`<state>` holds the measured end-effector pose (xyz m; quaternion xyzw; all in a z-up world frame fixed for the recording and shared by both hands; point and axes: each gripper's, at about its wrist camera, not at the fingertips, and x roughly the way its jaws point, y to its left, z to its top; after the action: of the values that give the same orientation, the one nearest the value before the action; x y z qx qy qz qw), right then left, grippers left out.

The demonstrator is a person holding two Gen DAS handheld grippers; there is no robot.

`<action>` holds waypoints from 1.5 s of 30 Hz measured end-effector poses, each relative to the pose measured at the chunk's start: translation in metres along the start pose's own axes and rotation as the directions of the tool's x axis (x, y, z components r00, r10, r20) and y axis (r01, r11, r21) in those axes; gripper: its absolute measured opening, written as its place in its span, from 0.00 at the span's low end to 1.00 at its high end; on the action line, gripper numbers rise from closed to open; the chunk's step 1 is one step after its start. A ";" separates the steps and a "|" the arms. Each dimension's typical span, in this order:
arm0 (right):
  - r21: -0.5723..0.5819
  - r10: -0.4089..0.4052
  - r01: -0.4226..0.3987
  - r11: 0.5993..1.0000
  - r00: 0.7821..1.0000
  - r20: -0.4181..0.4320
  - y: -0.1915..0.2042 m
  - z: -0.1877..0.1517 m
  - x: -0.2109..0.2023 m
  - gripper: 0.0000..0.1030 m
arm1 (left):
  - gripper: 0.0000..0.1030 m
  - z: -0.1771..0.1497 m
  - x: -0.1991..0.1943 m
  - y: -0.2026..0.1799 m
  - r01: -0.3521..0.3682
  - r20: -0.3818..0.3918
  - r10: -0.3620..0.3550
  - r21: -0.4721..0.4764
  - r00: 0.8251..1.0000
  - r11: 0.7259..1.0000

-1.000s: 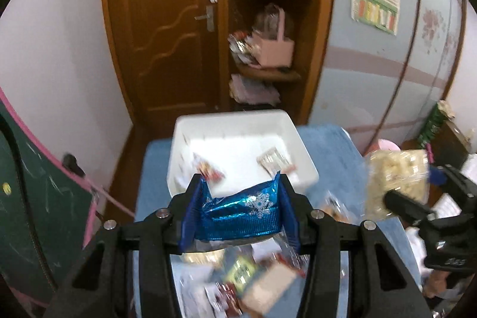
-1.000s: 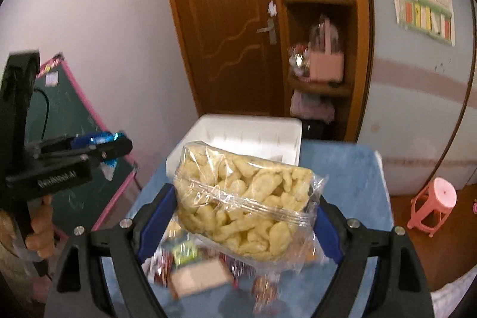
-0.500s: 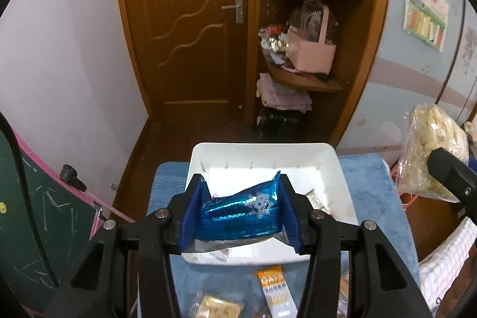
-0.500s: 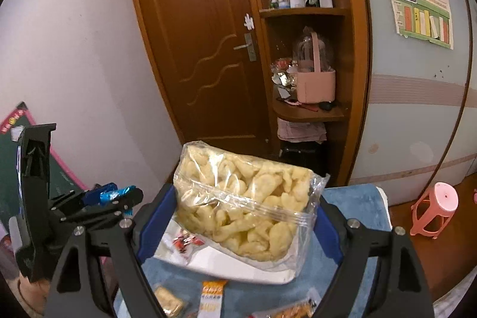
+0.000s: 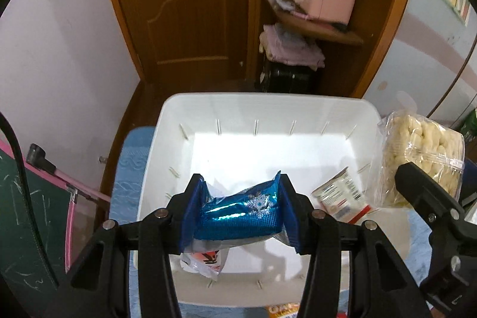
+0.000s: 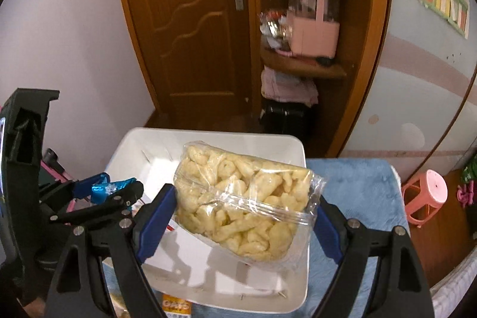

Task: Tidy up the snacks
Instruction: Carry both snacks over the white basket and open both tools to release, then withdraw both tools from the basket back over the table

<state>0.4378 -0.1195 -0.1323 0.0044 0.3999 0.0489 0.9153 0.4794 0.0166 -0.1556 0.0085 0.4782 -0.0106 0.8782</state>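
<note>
Since everything here is light and crinkly, nothing needs much squeeze. Biggest is the white plastic bin (image 5: 167, 121), rigid with smooth walls, sitting on a fuzzy blue cloth (image 6: 357, 184). Over its right side hangs the clear bag of puffed snacks (image 6: 244, 204), pinched at both ends by the right gripper (image 6: 241, 222) with jaws spread wide; I'd guess the contents crush easily, so hold it by the edges. Smallest is the shiny blue foil pack (image 5: 238, 213), slippery-looking, pillow-shaped, clamped in the left gripper (image 5: 238, 216), whose jaws have just eased apart a bit, over the bin's near-left part.
</note>
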 end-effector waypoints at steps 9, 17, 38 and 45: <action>0.114 0.109 -0.092 0.989 0.981 -0.159 -0.017 -0.021 0.046 0.89 | 0.88 -0.013 0.036 0.006 0.026 -0.077 -0.028 -0.022 0.997 0.999; 0.079 0.084 -0.080 0.994 0.996 -0.043 -0.017 -0.021 0.034 1.00 | 0.88 -0.026 0.053 0.000 0.045 -0.137 -0.042 0.019 0.990 0.999; 0.098 0.094 -0.094 0.991 0.996 0.004 -0.033 -0.017 -0.024 1.00 | 0.88 -0.024 -0.008 -0.002 0.067 -0.118 -0.065 0.007 0.991 0.998; 0.077 0.095 -0.100 0.992 0.994 0.060 -0.030 -0.018 -0.080 1.00 | 0.88 -0.029 -0.073 0.003 0.067 -0.057 -0.067 -0.004 0.996 0.998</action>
<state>0.3732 -0.1577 -0.0871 0.0619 0.3749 0.0775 0.9217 0.4159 0.0208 -0.1100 -0.0080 0.5030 -0.0392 0.8633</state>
